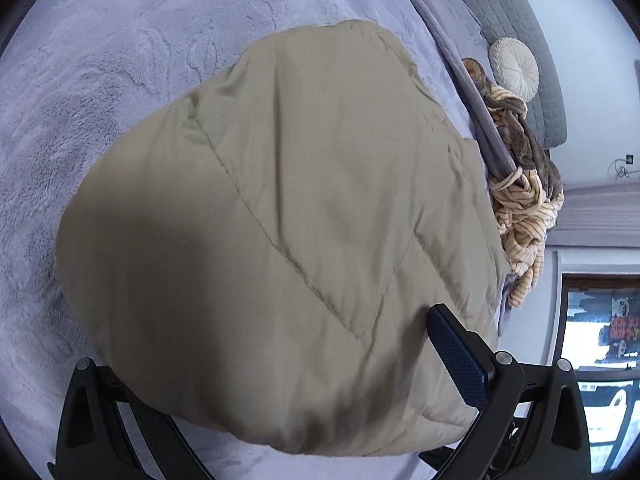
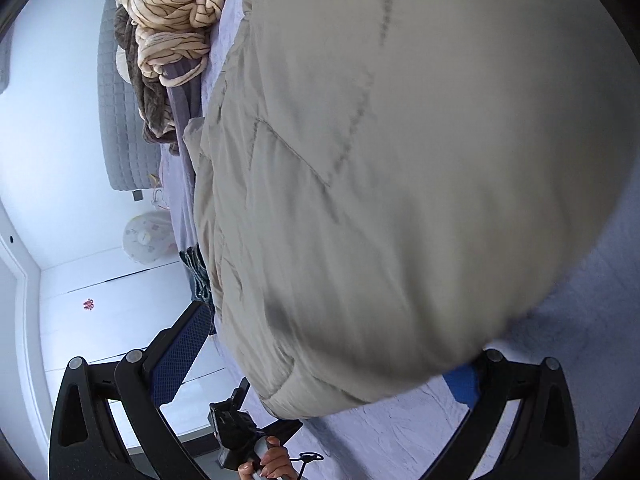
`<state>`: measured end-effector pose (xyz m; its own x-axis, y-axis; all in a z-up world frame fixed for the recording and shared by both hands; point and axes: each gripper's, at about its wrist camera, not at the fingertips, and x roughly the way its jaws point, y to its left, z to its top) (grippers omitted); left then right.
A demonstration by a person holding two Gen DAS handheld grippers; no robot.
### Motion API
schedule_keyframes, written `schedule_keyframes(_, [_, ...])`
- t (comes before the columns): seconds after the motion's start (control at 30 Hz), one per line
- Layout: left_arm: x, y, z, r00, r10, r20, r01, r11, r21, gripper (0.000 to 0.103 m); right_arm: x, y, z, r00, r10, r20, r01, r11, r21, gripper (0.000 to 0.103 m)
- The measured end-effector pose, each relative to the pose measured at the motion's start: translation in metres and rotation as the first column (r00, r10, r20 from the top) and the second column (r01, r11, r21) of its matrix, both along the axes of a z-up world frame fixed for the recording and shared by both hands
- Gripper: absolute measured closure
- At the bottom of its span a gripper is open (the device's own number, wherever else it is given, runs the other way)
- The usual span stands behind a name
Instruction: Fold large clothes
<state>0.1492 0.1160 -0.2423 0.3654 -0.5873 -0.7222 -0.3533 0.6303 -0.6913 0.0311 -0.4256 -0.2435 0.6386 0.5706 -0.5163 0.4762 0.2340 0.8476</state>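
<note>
A large beige quilted garment [image 1: 280, 216] lies folded in a thick bundle on a lavender fleece bed cover [image 1: 100, 80]. My left gripper [image 1: 280, 360] has its jaws wide apart around the bundle's near edge; the right blue pad [image 1: 456, 356] shows against the fabric, the left finger is hidden under it. In the right wrist view the same garment [image 2: 400, 160] fills the frame. My right gripper [image 2: 340, 360] also straddles its edge with jaws spread; the left pad [image 2: 180, 352] is bare and the right pad [image 2: 462, 384] peeks from under the cloth.
A heap of cream striped and brown knit clothes [image 1: 520, 200] lies at the bed's far side, also in the right wrist view [image 2: 172, 20]. A grey quilted headboard [image 1: 520, 40] and round cushion [image 1: 514, 66] stand behind. The left hand and handle [image 2: 256, 456] show low down.
</note>
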Motion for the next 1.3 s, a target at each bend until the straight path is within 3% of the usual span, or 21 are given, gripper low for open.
schedule_keyframes(0.13, [0.005,-0.003,-0.009,0.997,0.072,-0.014,-0.072,0.997,0.012,0.001,0.015,0.001,-0.012,1.000,0.005,-0.022,-0.004,1.000,0.010,0.000])
schedule_keyframes(0.17, [0.005,-0.003,-0.007,0.996,0.088,-0.003,-0.088,0.996,0.019,0.009,0.017,0.001,-0.014,1.000,-0.002,-0.027,0.003,1.000,0.013,0.000])
schedule_keyframes(0.2, [0.005,-0.004,-0.004,0.996,0.092,0.014,-0.093,0.995,0.027,0.030,0.017,0.000,-0.015,1.000,-0.010,-0.028,0.011,1.000,0.019,0.000])
schedule_keyframes(0.27, [0.005,-0.003,0.000,0.996,0.069,0.053,-0.071,0.997,0.025,0.060,0.016,0.000,-0.014,0.999,-0.019,-0.029,0.020,0.999,0.028,0.000])
schedule_keyframes(0.33, [0.003,-0.001,0.010,0.995,0.042,0.090,-0.047,0.997,0.062,0.073,0.014,-0.001,-0.013,0.998,-0.032,-0.047,0.033,0.999,0.030,0.004])
schedule_keyframes(0.37, [0.003,-0.002,0.017,0.993,0.016,0.115,-0.026,0.995,0.091,0.078,0.014,-0.002,-0.011,0.996,-0.037,-0.075,0.038,0.999,0.015,0.016])
schedule_keyframes(0.4, [0.002,-0.005,0.025,0.990,-0.018,0.141,-0.001,0.991,0.133,0.081,0.013,-0.002,-0.011,0.994,-0.036,-0.100,0.036,0.999,0.001,0.038])
schedule_keyframes(0.5, [-0.002,-0.019,0.053,0.967,-0.136,0.213,0.077,0.962,0.262,0.085,0.011,-0.002,-0.003,0.997,-0.033,-0.074,0.032,0.999,-0.014,0.070])
schedule_keyframes(0.6, [-0.009,-0.020,0.073,0.949,-0.190,0.253,0.110,0.947,0.301,0.085,0.008,0.000,0.013,0.999,-0.007,-0.048,0.004,0.998,-0.061,0.078])
schedule_keyframes(0.8, [-0.036,-0.009,0.094,0.924,-0.259,0.280,0.151,0.922,0.355,0.085,-0.012,0.010,0.035,0.999,0.036,-0.039,-0.040,0.992,-0.117,0.080])
schedule_keyframes(1.2, [-0.130,0.036,0.091,0.898,-0.366,0.243,0.274,0.899,0.342,0.085,-0.107,0.046,0.037,0.996,0.038,-0.086,-0.051,0.986,-0.160,0.080])
schedule_keyframes(1.3, [-0.158,0.047,0.087,0.902,-0.374,0.218,0.293,0.899,0.326,0.085,-0.136,0.050,0.035,0.994,0.036,-0.104,-0.053,0.986,-0.159,0.080])
